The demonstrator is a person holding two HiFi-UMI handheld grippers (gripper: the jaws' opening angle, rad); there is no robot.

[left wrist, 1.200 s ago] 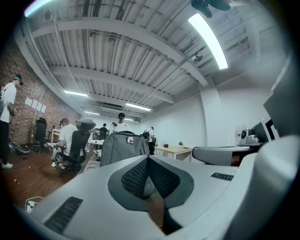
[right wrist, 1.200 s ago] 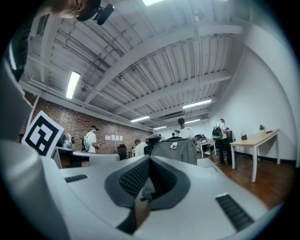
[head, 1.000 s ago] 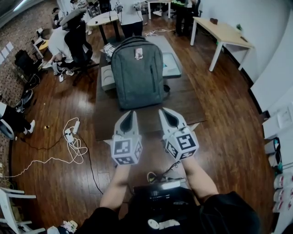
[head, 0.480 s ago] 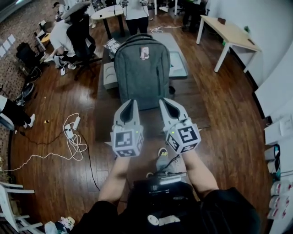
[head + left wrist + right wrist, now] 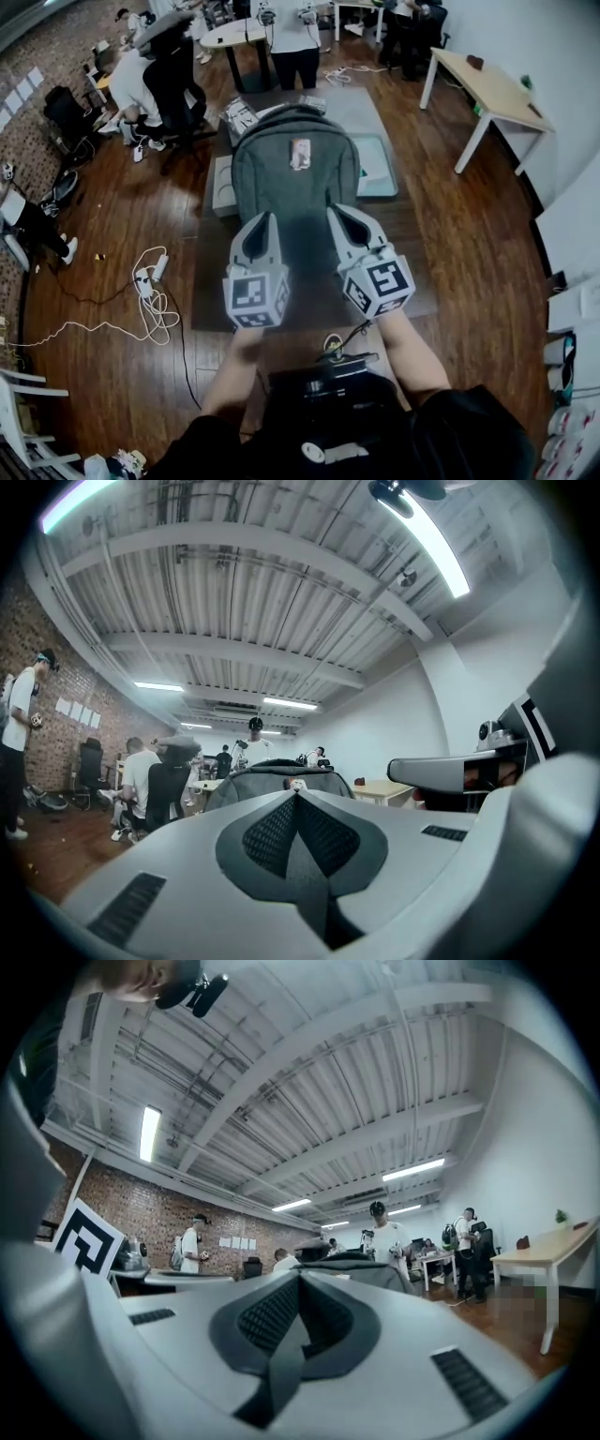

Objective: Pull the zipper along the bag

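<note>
A grey backpack [image 5: 295, 173] lies flat on a low dark table [image 5: 412, 262], its top end away from me and a small tag near that end. In the head view my left gripper [image 5: 263, 217] hovers shut over the bag's near left edge. My right gripper [image 5: 334, 211] hovers shut over the near right edge. Neither holds anything. In the left gripper view the backpack [image 5: 277, 775] shows just beyond the closed jaws. The right gripper view shows the backpack [image 5: 361, 1267] the same way. I cannot make out the zipper pull.
A grey tray [image 5: 219, 178] sits left of the bag and a glass-like board [image 5: 380, 164] to its right. Cables [image 5: 150, 300] lie on the wood floor at left. A light desk [image 5: 492, 94] stands at the far right. Several people and office chairs [image 5: 173, 75] are beyond the table.
Both grippers have moved forward from in front of the table to over the backpack's near end. Both have stayed shut.
</note>
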